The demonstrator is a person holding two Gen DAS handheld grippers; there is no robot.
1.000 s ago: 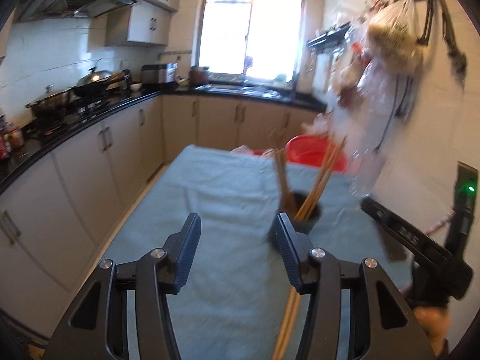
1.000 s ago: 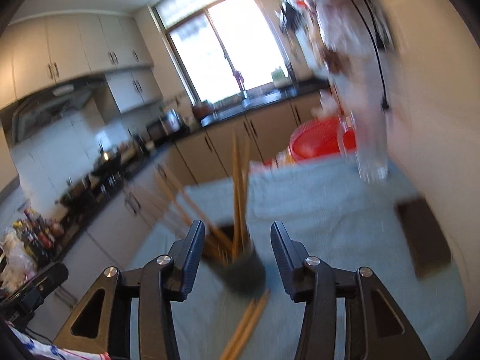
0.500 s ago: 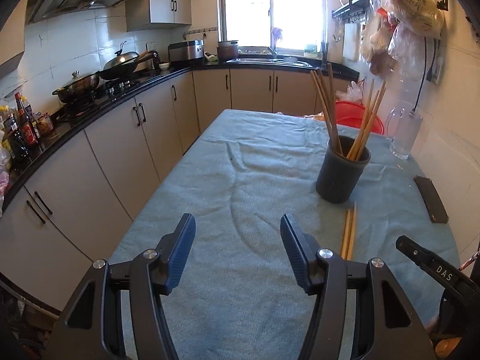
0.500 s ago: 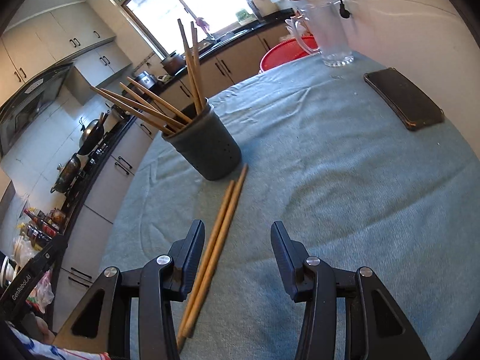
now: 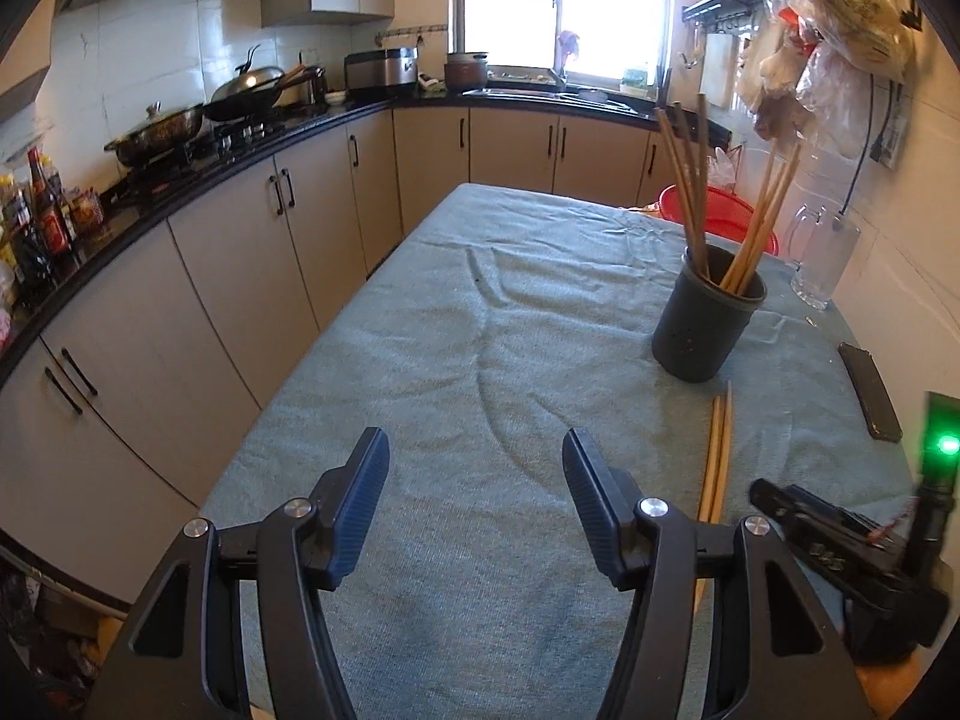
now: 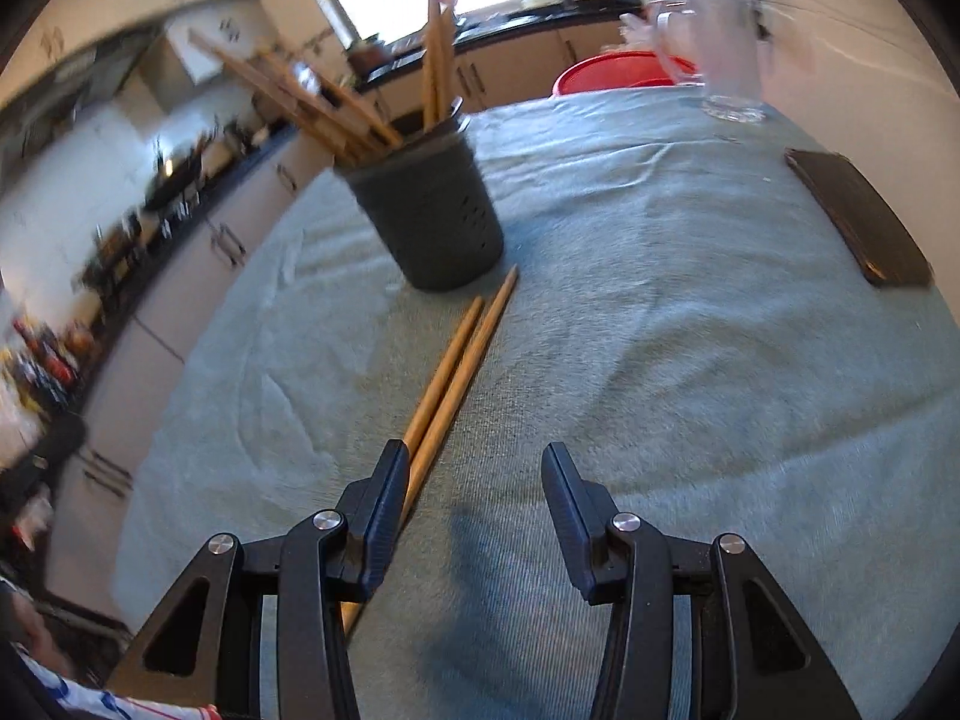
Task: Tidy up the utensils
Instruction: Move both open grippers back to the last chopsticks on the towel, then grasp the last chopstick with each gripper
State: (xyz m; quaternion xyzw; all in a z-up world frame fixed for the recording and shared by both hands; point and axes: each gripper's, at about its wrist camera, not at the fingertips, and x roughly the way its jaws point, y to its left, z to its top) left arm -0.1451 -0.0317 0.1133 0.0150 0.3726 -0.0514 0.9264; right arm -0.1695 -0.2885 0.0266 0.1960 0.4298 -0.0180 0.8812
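Lowered closer over the loose chopstick pair lying on the teal cloth just before the dark holder, right gripper gapes empty and should shift left to straddle both sticks; left gripper hovers open.

Daylight enters through the overexposed window. Left wrist view sharp; right wrist view motion-blurred at left. Fisheye curvature, dark vignetted corners.
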